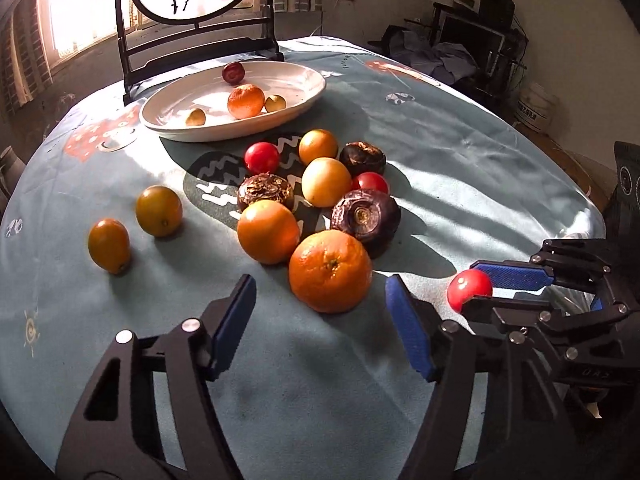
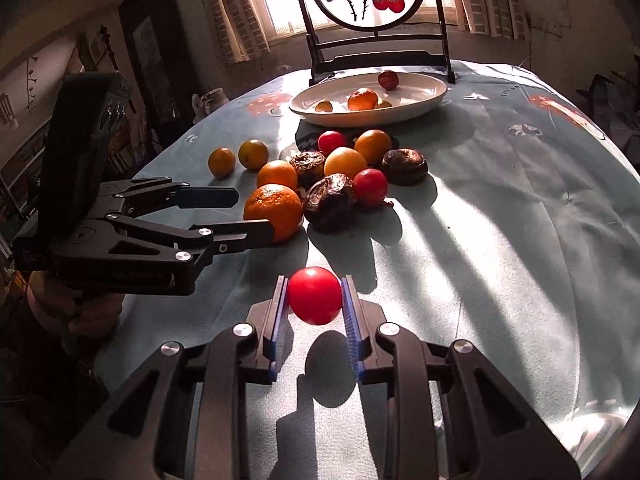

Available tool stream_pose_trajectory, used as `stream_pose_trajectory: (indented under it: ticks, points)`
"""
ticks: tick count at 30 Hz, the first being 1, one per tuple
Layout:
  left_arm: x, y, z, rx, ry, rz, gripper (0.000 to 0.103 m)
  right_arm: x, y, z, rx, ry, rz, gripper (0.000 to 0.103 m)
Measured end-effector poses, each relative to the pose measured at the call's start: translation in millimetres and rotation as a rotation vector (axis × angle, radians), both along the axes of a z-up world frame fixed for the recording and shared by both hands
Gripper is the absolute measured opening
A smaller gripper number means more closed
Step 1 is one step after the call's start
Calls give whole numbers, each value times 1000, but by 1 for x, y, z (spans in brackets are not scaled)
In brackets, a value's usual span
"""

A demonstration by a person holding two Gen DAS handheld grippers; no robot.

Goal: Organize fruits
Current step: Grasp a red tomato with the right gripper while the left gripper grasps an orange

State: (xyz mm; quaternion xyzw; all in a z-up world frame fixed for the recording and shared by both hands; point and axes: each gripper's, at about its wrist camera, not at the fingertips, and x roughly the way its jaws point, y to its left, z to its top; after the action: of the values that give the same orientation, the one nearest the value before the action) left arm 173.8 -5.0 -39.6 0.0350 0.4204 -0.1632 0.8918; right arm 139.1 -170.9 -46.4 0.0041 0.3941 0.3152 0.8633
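Note:
My right gripper is shut on a round red fruit and holds it above the tablecloth; the red fruit also shows in the left wrist view. My left gripper is open and empty, its jaws on either side of a large orange at the near end of a heap of oranges, red fruits and dark brown fruits. A white oval plate at the far side holds an orange, two small yellow fruits and a dark red fruit. Two yellow-orange fruits lie apart on the left.
A black-framed round painted screen stands behind the plate. The round table has a pale blue cloth that falls away at its edges. Furniture and clutter stand beyond the table on the right.

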Motion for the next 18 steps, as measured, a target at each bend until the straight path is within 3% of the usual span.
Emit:
stream_pose_trajectory:
  ticks: [1, 9, 13, 18]
  points:
    - [2, -1, -1, -5, 12, -2, 58, 0, 0, 0, 4, 0, 0, 27]
    - [13, -8, -8, 2, 48, 1, 58, 2, -4, 1, 33, 6, 2, 27]
    - [17, -12, -12, 14, 68, 7, 47, 2, -5, 1, 41, 7, 1, 27]
    - [14, -8, -12, -12, 72, 16, 46, 2, -7, 1, 41, 4, 1, 27]
